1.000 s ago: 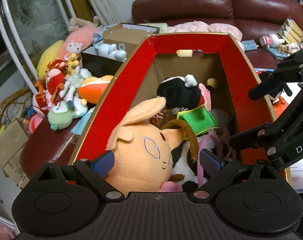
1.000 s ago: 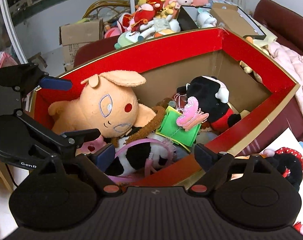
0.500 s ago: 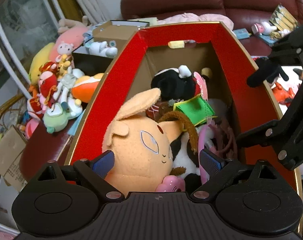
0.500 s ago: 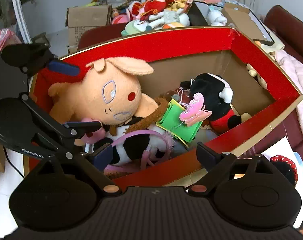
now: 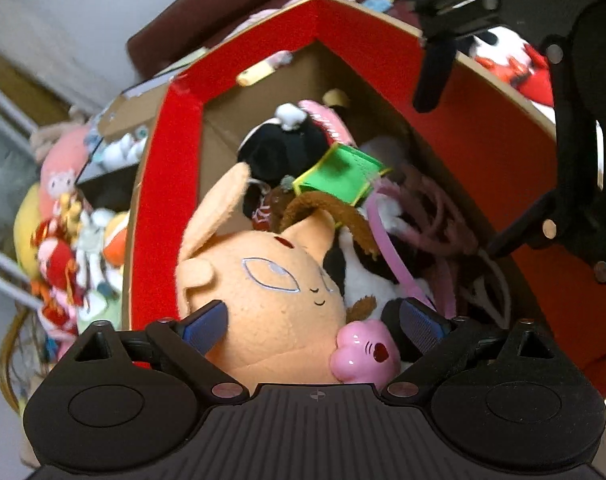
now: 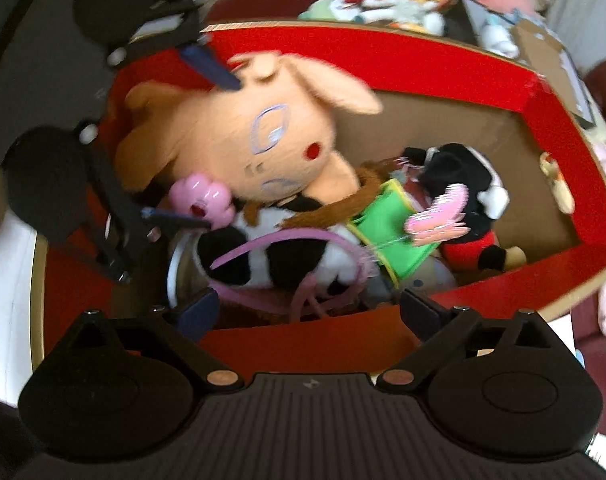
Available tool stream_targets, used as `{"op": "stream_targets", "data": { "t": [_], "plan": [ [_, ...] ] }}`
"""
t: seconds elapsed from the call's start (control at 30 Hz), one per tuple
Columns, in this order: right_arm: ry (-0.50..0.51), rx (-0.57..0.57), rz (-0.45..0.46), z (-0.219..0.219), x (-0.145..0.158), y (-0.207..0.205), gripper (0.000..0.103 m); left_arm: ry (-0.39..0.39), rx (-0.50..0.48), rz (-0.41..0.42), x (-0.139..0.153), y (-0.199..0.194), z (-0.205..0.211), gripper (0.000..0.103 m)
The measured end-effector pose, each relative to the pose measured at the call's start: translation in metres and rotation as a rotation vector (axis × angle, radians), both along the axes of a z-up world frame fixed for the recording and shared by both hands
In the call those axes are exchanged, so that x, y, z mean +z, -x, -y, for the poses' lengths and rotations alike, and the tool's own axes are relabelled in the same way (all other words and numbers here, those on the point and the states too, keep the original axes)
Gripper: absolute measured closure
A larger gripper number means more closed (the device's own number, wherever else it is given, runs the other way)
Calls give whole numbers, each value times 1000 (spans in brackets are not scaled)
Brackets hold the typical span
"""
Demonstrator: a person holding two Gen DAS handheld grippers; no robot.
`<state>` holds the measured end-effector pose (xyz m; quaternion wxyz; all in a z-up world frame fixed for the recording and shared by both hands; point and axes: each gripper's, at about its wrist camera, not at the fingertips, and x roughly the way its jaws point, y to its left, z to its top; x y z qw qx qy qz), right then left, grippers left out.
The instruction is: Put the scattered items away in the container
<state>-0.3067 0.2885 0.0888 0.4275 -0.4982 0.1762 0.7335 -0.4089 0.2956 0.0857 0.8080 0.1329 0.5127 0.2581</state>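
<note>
Red box [image 5: 171, 184] packed: peach plush [image 5: 263, 280] against the left wall, pink toy [image 5: 363, 350] at its chin, cow plush [image 6: 263, 256] and green pouch [image 5: 339, 176] mid-box, black plush [image 5: 279, 148] toward the far wall.

Left gripper [image 5: 315, 320] inside the near rim, fingers spread either side of the peach plush, not pinching.

Right gripper [image 6: 307, 312] over the opposite rim, fingers opening (wide), nothing between them.

Free room: bare cardboard at the far corner only. More toys [image 5: 71, 240] heaped outside the left wall.
</note>
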Motion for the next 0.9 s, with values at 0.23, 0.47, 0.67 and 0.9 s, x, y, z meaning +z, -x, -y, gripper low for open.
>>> {"op": "stream_targets", "data": {
  "t": [0.23, 0.47, 0.67, 0.9],
  "plan": [
    [19, 70, 71, 0, -19, 16, 5, -46, -147, -36, -10, 0, 11, 1],
    [24, 52, 59, -6, -24, 16, 5, -55, -149, -1, -10, 4, 10, 2],
    [27, 51, 61, -6, -29, 16, 5, -54, -142, 17, -11, 3, 8, 3],
    [33, 49, 39, -7, -28, 13, 5, -72, -125, 38, -10, 4, 9, 6]
  ]
}}
